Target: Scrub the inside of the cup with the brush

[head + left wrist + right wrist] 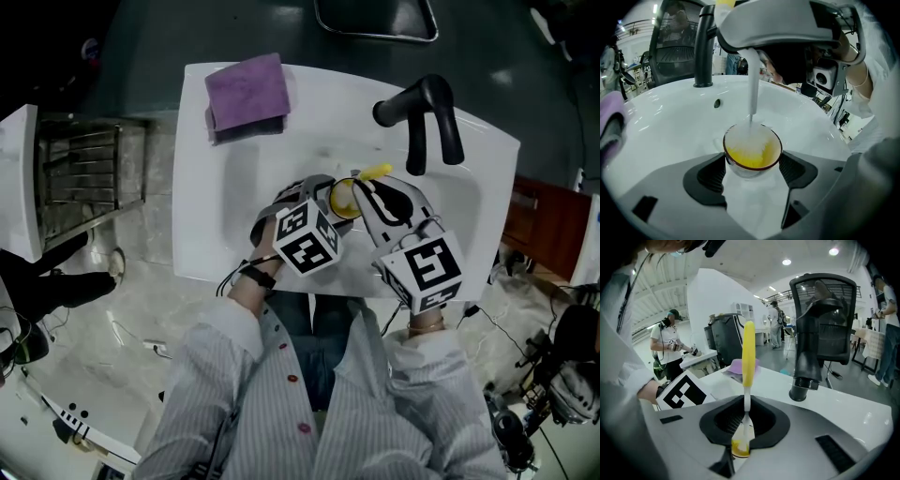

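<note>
- Two tools engaged: left tongs (752, 165) clamped on cup (752, 157), steadying it upright in sink (225, 206) basin.
- Above it, right tongs (743, 427) pinch brush (748, 352) handle, bristles down inside cup for scrubbing.
- Beyond: black faucet (427, 112); purple cloth (248, 92) on far rim.

cup (752, 154): small, yellow inside, dark rim, pale outside. Upright, mouth up, clamped btw jaws of left gripper (752, 171), within white sink basin (670, 126); can't tell if base touches it. brush (748, 352): yellow handle, thin white stem, white bristles. Approx vertical, handle up, stem pinched in right gripper (742, 427); bristle end down inside cup, on yellow interior.
</note>
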A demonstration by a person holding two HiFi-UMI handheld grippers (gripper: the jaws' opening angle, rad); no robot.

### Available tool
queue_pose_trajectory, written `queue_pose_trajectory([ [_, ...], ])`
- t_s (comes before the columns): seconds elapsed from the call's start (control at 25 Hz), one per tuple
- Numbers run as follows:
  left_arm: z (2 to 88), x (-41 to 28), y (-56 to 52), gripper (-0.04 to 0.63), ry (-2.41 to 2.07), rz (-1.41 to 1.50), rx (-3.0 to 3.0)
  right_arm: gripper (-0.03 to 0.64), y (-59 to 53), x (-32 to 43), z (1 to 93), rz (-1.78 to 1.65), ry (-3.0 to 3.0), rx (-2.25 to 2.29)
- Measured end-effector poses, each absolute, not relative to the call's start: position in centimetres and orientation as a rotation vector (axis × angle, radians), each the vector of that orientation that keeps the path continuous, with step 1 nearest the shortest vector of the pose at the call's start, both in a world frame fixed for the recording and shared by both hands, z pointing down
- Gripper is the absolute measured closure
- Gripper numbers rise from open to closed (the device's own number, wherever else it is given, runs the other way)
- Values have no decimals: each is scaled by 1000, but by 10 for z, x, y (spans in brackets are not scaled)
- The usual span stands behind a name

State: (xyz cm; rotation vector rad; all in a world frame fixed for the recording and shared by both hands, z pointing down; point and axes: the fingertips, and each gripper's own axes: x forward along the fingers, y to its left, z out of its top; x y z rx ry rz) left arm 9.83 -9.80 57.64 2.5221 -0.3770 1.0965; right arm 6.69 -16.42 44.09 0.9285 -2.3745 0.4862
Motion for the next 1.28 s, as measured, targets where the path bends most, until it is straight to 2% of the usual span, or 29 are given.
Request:
queue_pose_trajectory([
  [0.4,580,95,-96,230,-367,1126,2506,563,-135,99,442,599,-2320,999],
  [0.6,618,71,-94,324,-364,1495,2555,563,-124,99,441,566,-2295,1019],
  [1.28,518,63,-120,322,-604,1137,2579,563,-124,115,376,473,-2366,1155],
])
